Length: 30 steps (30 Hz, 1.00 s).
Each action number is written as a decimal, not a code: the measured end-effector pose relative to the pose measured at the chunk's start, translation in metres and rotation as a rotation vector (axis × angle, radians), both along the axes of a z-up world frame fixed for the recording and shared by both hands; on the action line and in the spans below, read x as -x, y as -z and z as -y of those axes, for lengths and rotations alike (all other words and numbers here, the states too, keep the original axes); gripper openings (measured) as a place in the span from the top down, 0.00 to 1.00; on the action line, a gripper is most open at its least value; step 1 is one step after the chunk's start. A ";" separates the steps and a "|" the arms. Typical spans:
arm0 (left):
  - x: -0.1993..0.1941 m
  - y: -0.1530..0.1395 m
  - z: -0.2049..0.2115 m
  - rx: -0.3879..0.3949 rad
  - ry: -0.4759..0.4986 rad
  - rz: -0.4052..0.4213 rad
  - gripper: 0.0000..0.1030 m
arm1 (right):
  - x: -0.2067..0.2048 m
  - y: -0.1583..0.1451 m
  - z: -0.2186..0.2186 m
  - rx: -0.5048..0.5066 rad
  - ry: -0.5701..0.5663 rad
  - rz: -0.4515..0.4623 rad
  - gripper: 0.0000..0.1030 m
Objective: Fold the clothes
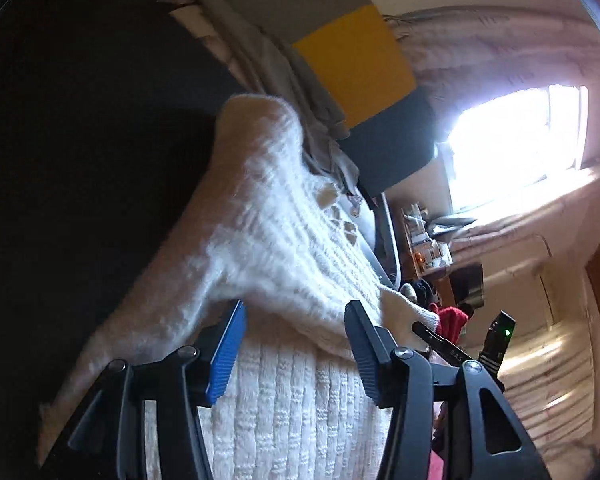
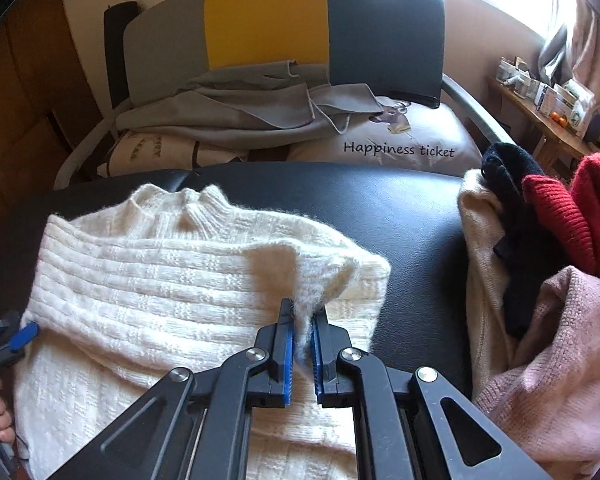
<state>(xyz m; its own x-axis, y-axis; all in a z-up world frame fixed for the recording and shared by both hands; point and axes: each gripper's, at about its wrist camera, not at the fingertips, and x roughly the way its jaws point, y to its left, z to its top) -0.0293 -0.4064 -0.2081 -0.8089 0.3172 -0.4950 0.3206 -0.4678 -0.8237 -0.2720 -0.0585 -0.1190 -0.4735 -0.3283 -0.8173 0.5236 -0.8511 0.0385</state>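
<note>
Right wrist view: my right gripper [image 2: 302,320] has its fingers clenched on a pinch of the white sweater [image 2: 148,280], lifting a fold of the knit above the body. I see the sweater lying flat on the black bench [image 2: 400,208], collar toward the far edge. A pile of clothes [image 2: 548,280], red, black, cream and pink, sits at the bench's right side, apart from the sweater. Beyond the bench a pillow [image 2: 400,148] lies against a grey, yellow and dark headboard [image 2: 268,16]. Left wrist view: my left gripper [image 1: 296,344] has its fingers spread wide over the sweater's edge, gripping nothing.
</note>
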 end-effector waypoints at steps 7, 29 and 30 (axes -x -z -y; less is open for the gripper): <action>-0.002 0.015 0.011 -0.097 -0.129 0.038 0.49 | -0.001 -0.003 -0.001 0.009 -0.007 -0.006 0.92; -0.047 0.041 0.064 -0.092 -0.355 0.055 0.95 | -0.003 0.047 -0.017 0.149 0.047 0.128 0.91; -0.048 0.042 0.064 -0.098 -0.356 0.062 0.95 | -0.002 0.048 -0.018 0.164 0.042 0.131 0.91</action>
